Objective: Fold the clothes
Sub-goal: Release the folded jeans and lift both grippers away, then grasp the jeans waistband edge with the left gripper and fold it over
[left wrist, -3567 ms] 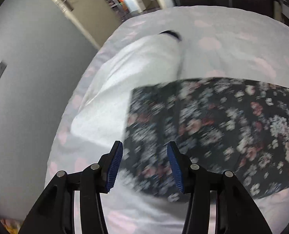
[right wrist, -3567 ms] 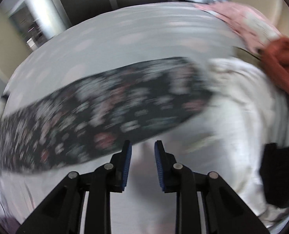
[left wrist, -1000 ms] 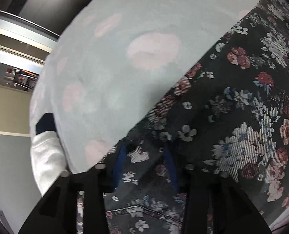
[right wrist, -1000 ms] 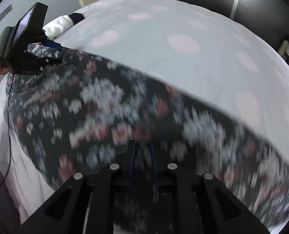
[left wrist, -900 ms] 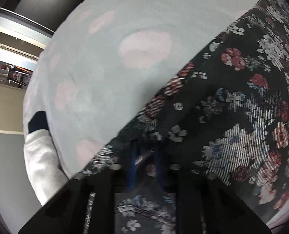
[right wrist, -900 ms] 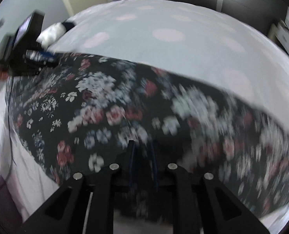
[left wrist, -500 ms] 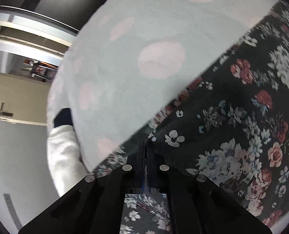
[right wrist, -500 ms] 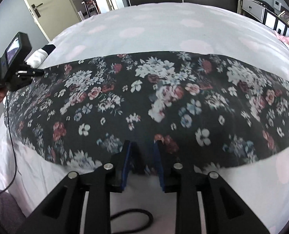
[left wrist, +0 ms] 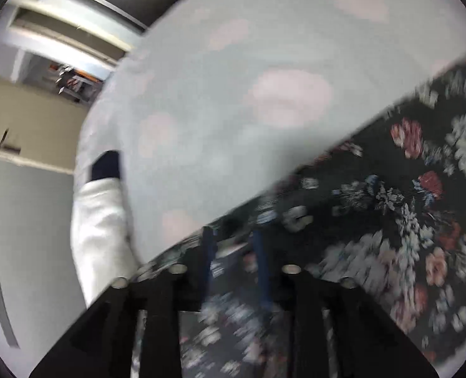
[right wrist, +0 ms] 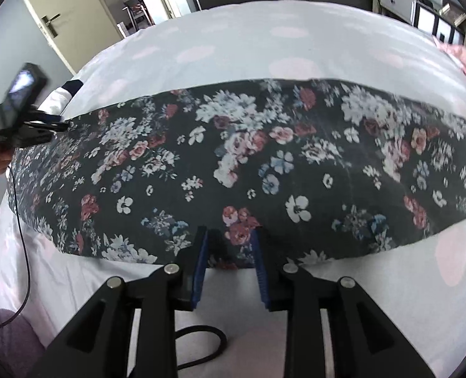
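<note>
Your right gripper (right wrist: 230, 245) sits part open, cloth (right wrist: 248, 163) edge between its pads. Your left gripper (left wrist: 234, 252) likewise, over the bed (left wrist: 233, 94).

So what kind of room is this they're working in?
Most likely a bedroom: a wide bed under a pale sheet with pink spots, a beige door with a lever handle, and a dark floral garment spread out for folding.
</note>
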